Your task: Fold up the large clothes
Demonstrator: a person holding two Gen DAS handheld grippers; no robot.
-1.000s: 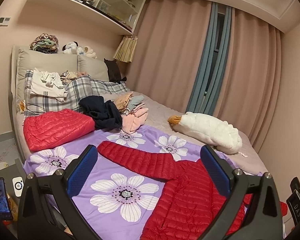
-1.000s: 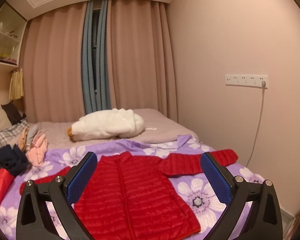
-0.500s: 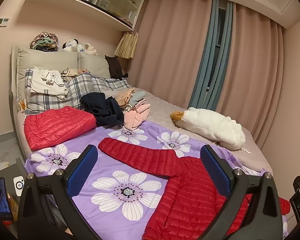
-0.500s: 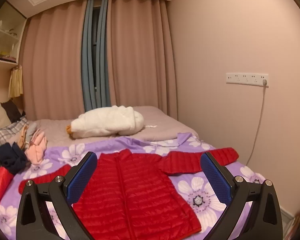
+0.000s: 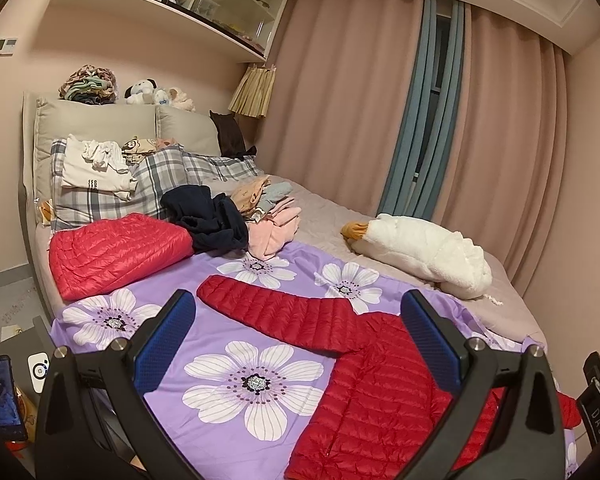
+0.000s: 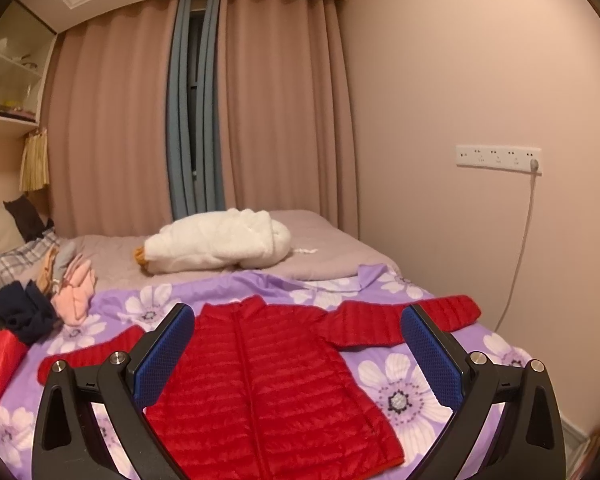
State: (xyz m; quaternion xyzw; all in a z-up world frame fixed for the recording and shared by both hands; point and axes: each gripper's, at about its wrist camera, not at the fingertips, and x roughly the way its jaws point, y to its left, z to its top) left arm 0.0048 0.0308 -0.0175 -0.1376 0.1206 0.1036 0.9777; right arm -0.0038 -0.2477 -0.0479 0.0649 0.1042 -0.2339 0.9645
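A red quilted down jacket [image 6: 268, 380] lies flat and front-up on the purple flowered sheet [image 6: 404, 396], both sleeves spread out to the sides. In the left wrist view the jacket [image 5: 364, 396] shows with its left sleeve [image 5: 276, 312] stretched toward the pillows. My left gripper [image 5: 296, 340] hovers open above the sheet and that sleeve, holding nothing. My right gripper [image 6: 296, 344] is open too, above the jacket's body, apart from it. A second red down jacket [image 5: 116, 252] sits folded near the pillows.
A loose pile of dark and pink clothes [image 5: 236, 220] lies mid-bed. A white fluffy garment [image 5: 424, 252] rests by the curtains. Plaid pillows [image 5: 112, 196] line the headboard. A phone on a stand [image 5: 2, 396] is at the bed's left corner; a wall is at the right.
Both grippers have drifted slightly, so the jacket sits a little lower and nearer in each view. Both stay open. The jacket has not moved.
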